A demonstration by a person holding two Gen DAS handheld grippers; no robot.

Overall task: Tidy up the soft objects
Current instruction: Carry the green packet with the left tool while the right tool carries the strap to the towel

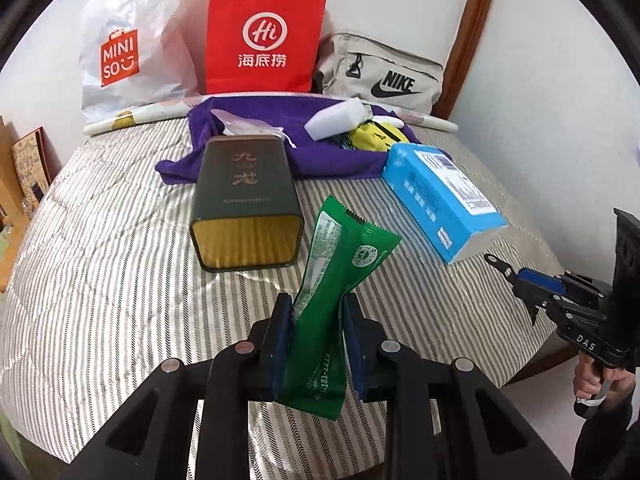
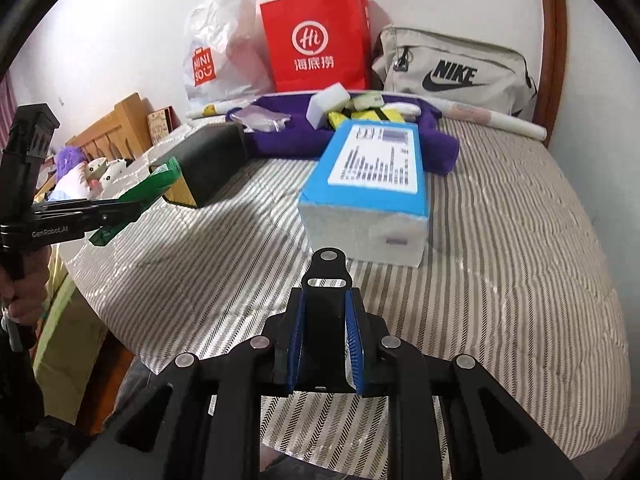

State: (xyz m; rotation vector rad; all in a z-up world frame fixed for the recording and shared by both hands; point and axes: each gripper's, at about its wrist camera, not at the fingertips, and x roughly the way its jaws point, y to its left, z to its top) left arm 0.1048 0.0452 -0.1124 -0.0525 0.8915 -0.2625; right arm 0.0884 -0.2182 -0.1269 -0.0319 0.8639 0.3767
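My left gripper (image 1: 318,308) is shut on a green foil packet (image 1: 340,264) and holds it upright above the striped bed cover (image 1: 100,272); it also shows in the right wrist view (image 2: 138,200) with the packet (image 2: 158,182). My right gripper (image 2: 326,300) is shut on a flat black clip-like piece (image 2: 324,320) above the bed, in front of a blue tissue pack (image 2: 372,184). The tissue pack (image 1: 440,200) lies right of a dark green tin (image 1: 244,200). A purple towel (image 1: 280,136) at the back holds a white sponge (image 1: 336,120) and a yellow item (image 1: 376,136).
A Miniso plastic bag (image 1: 124,48), a red paper bag (image 1: 264,36) and a beige Nike bag (image 1: 384,72) stand against the wall. A wooden headboard (image 2: 116,128) and plush toys (image 2: 80,168) lie to the left. The bed edge drops off on the right.
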